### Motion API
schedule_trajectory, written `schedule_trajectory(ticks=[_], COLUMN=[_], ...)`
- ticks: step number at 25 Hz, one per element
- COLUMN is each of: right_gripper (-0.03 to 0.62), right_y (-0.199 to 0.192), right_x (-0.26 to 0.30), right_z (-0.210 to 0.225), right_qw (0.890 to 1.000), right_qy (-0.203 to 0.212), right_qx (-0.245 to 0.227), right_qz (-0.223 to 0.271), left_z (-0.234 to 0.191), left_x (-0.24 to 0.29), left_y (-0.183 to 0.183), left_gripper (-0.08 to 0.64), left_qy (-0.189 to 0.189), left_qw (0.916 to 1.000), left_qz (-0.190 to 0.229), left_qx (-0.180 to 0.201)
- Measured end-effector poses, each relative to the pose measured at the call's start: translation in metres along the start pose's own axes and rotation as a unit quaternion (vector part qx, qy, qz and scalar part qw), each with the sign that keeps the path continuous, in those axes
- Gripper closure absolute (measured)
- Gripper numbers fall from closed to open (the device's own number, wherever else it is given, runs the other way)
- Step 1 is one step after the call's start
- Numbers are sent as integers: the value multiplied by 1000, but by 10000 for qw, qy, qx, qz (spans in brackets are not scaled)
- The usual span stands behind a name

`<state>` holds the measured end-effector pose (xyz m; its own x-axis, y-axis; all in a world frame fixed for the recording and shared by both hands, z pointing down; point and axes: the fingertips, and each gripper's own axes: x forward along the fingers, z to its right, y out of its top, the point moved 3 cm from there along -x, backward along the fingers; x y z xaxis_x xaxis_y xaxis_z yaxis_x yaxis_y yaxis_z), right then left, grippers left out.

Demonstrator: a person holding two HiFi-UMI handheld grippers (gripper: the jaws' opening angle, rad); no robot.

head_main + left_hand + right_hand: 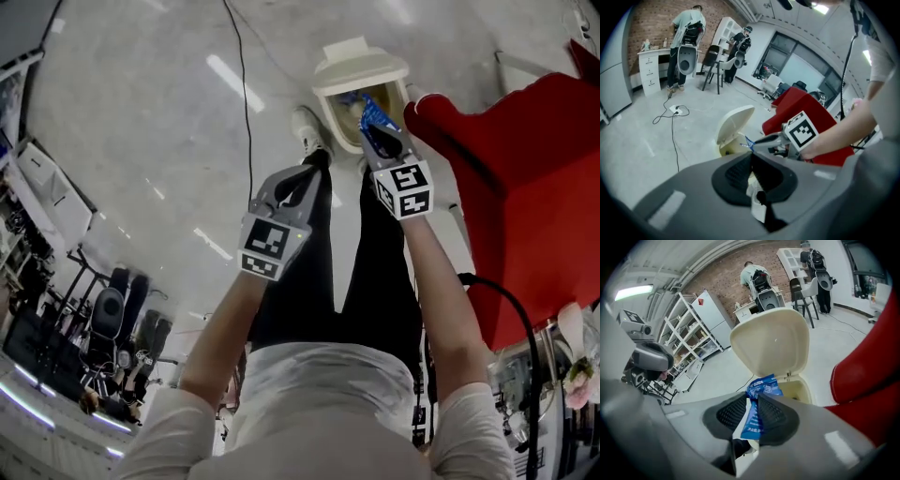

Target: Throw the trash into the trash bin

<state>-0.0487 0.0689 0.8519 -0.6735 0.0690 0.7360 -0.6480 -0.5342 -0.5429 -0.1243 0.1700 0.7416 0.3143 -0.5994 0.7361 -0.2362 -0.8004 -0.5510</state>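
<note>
A cream trash bin (330,105) stands on the floor ahead with its lid (771,345) tipped up. My right gripper (380,136) hangs right over the bin's mouth (799,391). It is shut on a blue printed wrapper (761,389), which sticks up between the pads (776,411) and also shows as the wrapper (373,112) from above. My left gripper (305,178) is lower left of the bin, short of its rim, shut on a white paper scrap (757,192). From the left gripper view the bin (729,140) and the right gripper (759,142) are close ahead.
A red armchair (525,169) stands hard against the bin's right side. The person's legs and a shoe (307,127) are just below the bin. A black cable (242,84) runs over the grey floor. People (686,37), chairs and shelves (689,333) are far back.
</note>
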Motion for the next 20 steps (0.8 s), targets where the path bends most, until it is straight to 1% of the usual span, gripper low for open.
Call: schedule_trajectory(ticks=[3,7,14,20], right_gripper=[490,417,418,419], right_y=[-19,-40,-47,-27], right_x=[18,27,12,-12], right_z=[16,21,20,7], right_qw=[9999,9998,9997,9999], right_qy=[-109,-136,-165,-98], right_qx=[13,74,137,-37], right_qz=[-24,-130,-107,-93], left_z=[-2,-3,-1,8], left_x=[19,26,28,19], left_y=[-15,-31,-31,-11], left_gripper=[555,555,555,555], left_qy=[-50,-102,-109,-110], left_qw=[9999,9997,9996,9997], left_qz=[-91,-237,-255,-197], left_qx=[-5,8,42,86])
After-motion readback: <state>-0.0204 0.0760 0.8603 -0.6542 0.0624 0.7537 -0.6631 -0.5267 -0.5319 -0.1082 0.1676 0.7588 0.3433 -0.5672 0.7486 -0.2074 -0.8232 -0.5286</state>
